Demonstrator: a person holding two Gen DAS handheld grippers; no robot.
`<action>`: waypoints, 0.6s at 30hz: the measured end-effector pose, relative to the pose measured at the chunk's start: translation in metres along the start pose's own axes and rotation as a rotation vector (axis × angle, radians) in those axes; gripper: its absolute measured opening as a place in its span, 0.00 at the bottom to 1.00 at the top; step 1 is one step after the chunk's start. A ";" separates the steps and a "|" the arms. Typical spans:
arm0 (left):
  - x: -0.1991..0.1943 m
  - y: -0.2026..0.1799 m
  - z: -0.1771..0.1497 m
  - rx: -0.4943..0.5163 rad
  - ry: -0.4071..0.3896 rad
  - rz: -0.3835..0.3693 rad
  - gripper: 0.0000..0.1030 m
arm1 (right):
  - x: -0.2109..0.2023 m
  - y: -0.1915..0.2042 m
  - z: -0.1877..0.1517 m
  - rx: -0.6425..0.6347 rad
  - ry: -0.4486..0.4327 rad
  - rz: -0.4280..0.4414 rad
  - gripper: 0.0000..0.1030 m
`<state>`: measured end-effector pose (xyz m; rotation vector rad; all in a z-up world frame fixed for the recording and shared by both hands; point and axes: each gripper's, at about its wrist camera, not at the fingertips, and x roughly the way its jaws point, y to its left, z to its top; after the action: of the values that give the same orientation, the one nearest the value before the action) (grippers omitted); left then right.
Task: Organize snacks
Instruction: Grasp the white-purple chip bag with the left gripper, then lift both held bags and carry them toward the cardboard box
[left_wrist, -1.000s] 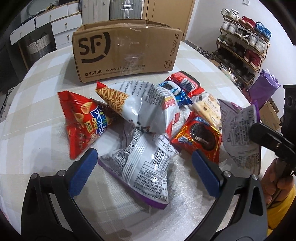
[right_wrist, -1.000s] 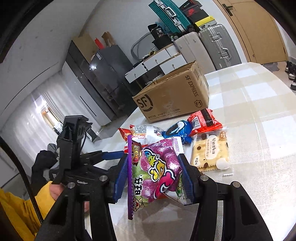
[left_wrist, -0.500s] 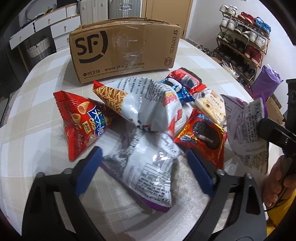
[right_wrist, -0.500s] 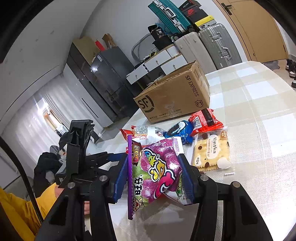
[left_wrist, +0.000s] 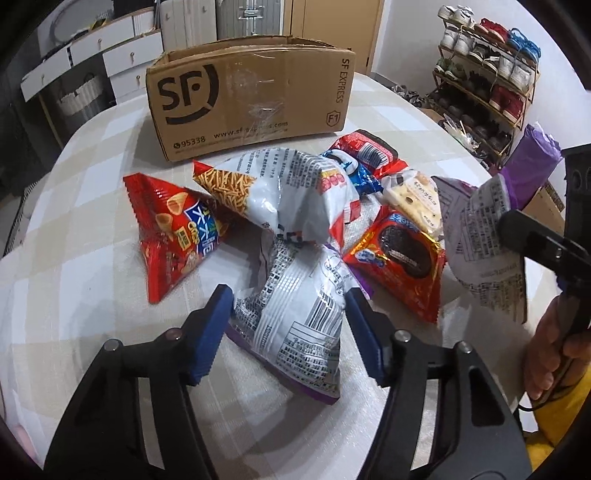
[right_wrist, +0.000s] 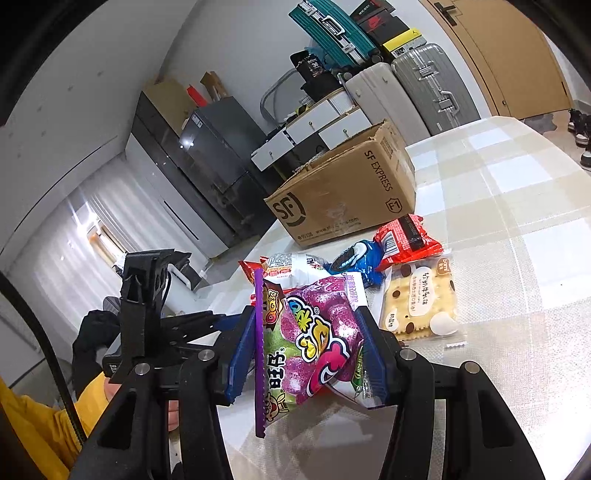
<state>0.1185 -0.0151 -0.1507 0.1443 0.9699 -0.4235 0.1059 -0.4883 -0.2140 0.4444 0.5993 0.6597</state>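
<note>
We hold two snack bags. The silver bag with purple edges (left_wrist: 295, 317) lies on the bench (left_wrist: 74, 295) at the near edge of the pile, and our left hand-held gripper (left_wrist: 288, 317) is closing on it, its blue pads (left_wrist: 212, 332) at the bag's two sides; we cannot tell whether they press on it yet. Our right hand-held gripper (right_wrist: 310, 354) is clamped narrow on the purple gummy bag (right_wrist: 314, 343), lifted clear of the bench. Behind the silver bag lie a white bag of sticks (left_wrist: 280, 199), a red chip bag (left_wrist: 173, 232), a red cookie pack (left_wrist: 402, 258), a cracker pack (right_wrist: 421, 306) and two small packs. Beyond them stands the open cardboard box (left_wrist: 251, 96).
</note>
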 end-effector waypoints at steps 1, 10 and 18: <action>-0.002 -0.001 -0.002 0.003 0.002 -0.001 0.57 | 0.000 0.000 0.000 0.000 -0.001 0.000 0.52; -0.026 0.012 -0.023 -0.055 -0.008 -0.028 0.49 | -0.005 0.008 -0.003 -0.024 -0.014 -0.043 0.52; -0.050 0.028 -0.043 -0.099 -0.045 -0.071 0.47 | -0.006 0.025 -0.006 -0.025 0.001 -0.062 0.52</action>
<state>0.0726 0.0377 -0.1361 0.0106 0.9517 -0.4416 0.0875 -0.4736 -0.2025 0.4003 0.6028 0.6076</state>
